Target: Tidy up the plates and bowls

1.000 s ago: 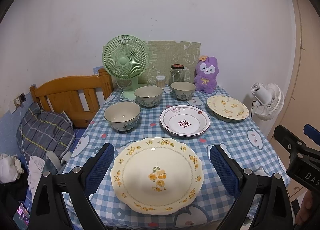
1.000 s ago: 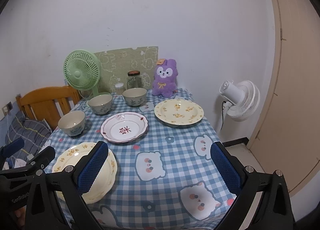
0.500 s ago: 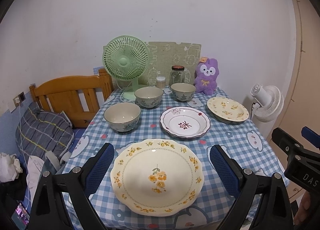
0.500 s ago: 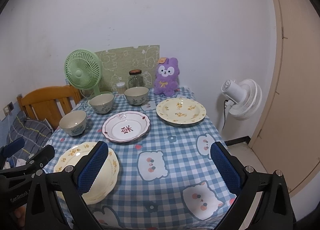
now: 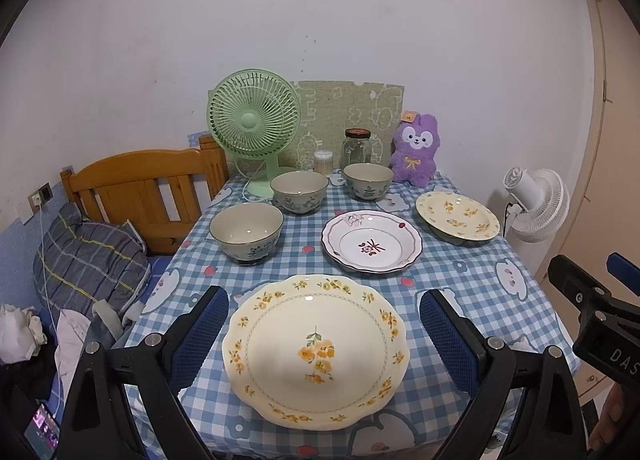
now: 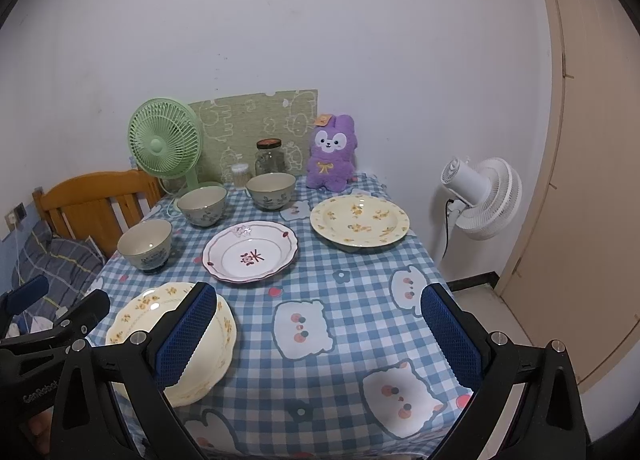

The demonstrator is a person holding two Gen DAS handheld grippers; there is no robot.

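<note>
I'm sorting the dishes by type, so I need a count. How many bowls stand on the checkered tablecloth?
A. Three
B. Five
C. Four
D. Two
A: three bowls show in the left wrist view, a near bowl, a middle bowl and a far bowl by the glass jar; the other dishes are plates.

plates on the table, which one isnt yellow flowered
The white plate in the middle, with a dark red rim line and red centre motif; the other two plates are cream with yellow flowers.
</note>
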